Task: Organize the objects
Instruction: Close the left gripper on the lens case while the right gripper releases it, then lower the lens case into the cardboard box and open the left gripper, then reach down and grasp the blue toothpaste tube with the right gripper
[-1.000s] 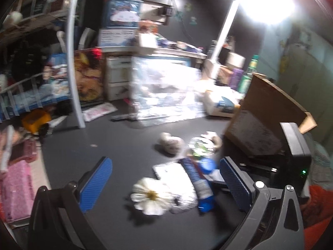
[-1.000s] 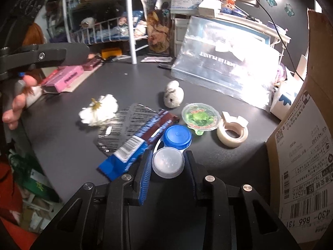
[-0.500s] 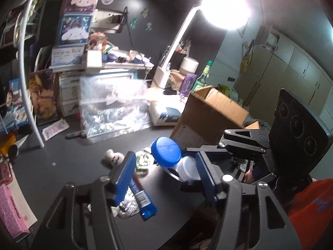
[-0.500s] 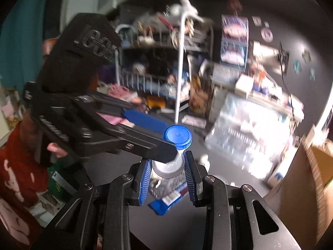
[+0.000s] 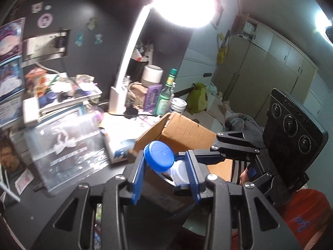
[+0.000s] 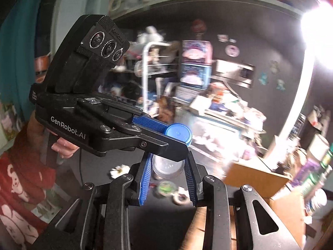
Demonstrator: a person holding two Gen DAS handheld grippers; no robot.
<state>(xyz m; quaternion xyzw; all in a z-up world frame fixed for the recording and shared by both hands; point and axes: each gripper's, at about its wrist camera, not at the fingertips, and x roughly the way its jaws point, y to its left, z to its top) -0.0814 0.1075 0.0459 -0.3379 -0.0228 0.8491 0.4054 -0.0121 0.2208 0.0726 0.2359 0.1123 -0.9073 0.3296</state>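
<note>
above a cluttered dark bench (image 5: 62, 204), the contact lens case (image 5: 164, 158) hangs lifted, left gripper (image 5: 164, 175) clenched on its blue cap (image 6: 178, 134), right gripper (image 6: 168, 177) on the clear cup (image 6: 167, 166), cardboard box (image 5: 187, 129) near, other bits unsorted

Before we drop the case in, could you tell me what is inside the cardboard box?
Only bare inner walls of the cardboard box show; the left gripper, the right gripper and the blue-capped case cover its floor.

Dark tabletop (image 6: 100, 179) carries a white flower (image 6: 119, 171), tape roll (image 6: 181, 198), cardboard box (image 5: 187, 131)
</note>
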